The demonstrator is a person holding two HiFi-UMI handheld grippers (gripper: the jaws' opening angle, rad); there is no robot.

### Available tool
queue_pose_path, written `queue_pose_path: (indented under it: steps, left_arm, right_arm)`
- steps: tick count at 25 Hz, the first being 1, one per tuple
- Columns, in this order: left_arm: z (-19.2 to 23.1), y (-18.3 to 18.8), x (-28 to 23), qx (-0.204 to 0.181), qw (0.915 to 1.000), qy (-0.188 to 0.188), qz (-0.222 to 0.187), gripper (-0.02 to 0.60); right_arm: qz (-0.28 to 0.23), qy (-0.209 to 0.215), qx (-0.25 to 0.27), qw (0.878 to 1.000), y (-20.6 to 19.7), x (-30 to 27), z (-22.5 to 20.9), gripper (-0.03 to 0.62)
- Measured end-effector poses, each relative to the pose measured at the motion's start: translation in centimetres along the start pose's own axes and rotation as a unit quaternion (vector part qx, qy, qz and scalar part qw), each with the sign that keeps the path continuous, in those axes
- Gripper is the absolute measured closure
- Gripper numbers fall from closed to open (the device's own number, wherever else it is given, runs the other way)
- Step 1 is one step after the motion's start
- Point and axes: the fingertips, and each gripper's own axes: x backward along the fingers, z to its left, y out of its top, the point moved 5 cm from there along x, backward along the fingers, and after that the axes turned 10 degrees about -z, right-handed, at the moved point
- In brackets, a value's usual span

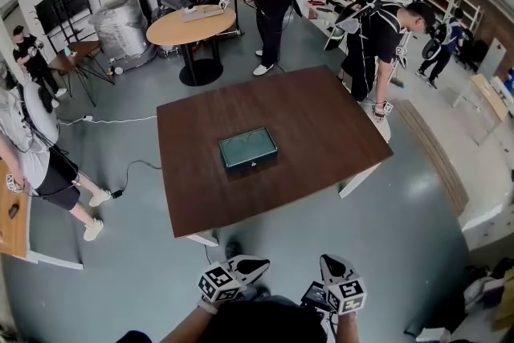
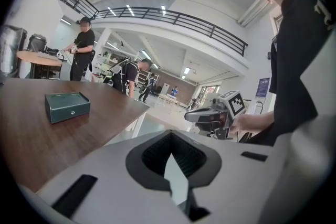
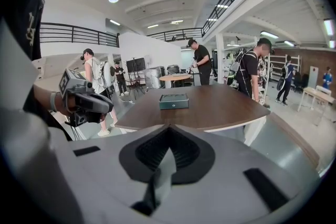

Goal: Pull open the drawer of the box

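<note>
Near the middle of the brown table [image 1: 337, 132], the dark green box [image 1: 248, 149] lies flat. Its long axis runs left to right across the person's view, the right end a little farther away. Its long front face, with a small pale knob [image 2: 72, 111], points toward the person. Any lettering on it is too small to read. The left claw [image 1: 259, 262] and right claw [image 1: 332, 262] hang well short of the table, each clenched on nothing.
</note>
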Motion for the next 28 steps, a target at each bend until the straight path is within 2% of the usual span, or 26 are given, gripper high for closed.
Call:
queue_pose_path:
  steps: [6,17,24,28]
  left_arm:
    - [2.4,1.4,-0.3,0.001,0.9999,-0.01,0.006,0.578]
    - [6.9,4.6,-1.9,-0.003,0.998,-0.058,0.024,0.578]
    - [10.1,6.2,-1.7,-0.002,0.9969,-0.075,0.023,0.578]
    - [11.2,6.9,-1.0,0.008,0.9943,-0.104,0.024,0.578]
  right_arm:
    - [0.0,-0.019,-0.009,1.0,0.5,-1.1,-0.3,0.608]
    - [0.001,-0.052,-0.025,0.998,2.8,-4.7,-0.5,0.608]
    - [0.007,-0.053,-0.02,0.998,3.9,-8.0,0.3,0.608]
    - [0.007,-0.047,-0.018,0.999,5.1,-10.2,0.9,0.608]
